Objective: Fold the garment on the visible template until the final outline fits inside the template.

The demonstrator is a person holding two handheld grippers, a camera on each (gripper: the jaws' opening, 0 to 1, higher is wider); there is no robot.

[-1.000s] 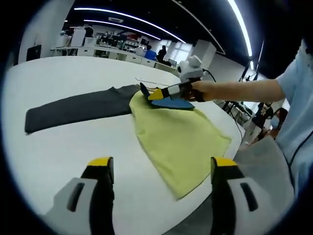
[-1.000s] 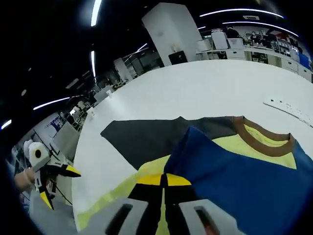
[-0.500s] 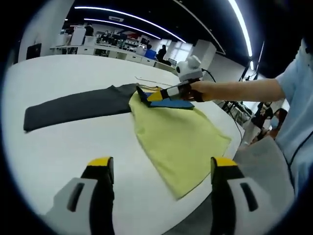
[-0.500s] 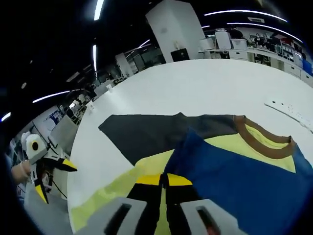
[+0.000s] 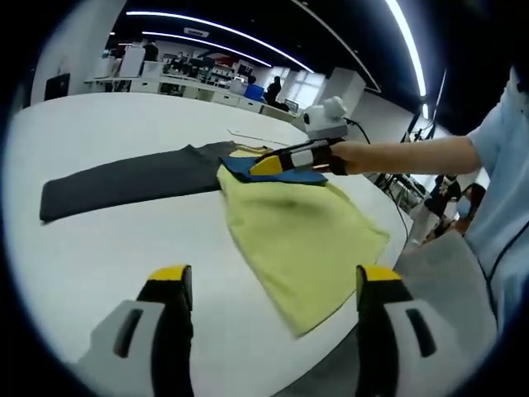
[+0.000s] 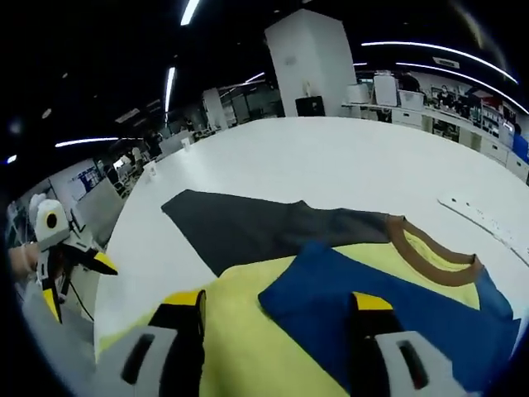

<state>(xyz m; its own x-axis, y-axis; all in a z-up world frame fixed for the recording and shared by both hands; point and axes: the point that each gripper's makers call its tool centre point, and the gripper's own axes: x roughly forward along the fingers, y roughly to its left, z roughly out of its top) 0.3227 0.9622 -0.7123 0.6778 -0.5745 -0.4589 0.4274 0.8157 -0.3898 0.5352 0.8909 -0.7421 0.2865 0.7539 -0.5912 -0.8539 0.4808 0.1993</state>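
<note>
A yellow T-shirt (image 5: 306, 231) lies flat on the white table (image 5: 99, 248). Its dark grey sleeve (image 5: 124, 178) stretches out to the left. Its blue sleeve (image 5: 289, 174) is folded over onto the yellow body. My right gripper (image 5: 273, 163), held by a hand, hovers just over that blue sleeve. In the right gripper view the right gripper (image 6: 277, 299) stands open above the blue sleeve (image 6: 372, 314), with the brown collar (image 6: 426, 248) and grey sleeve (image 6: 248, 231) beyond. My left gripper (image 5: 274, 275) is open near the shirt's hem and holds nothing; it also appears as the left gripper (image 6: 62, 260) off the table's edge.
A person's forearm (image 5: 413, 153) reaches in from the right. A long white strip (image 6: 483, 222) lies on the table past the collar. The table edge (image 5: 397, 240) runs close to the shirt's right side. Desks and people stand far behind.
My right gripper has opened and let go of the blue sleeve, which now lies flat on the yellow body. The right gripper has lifted slightly. My left gripper has stayed put.
</note>
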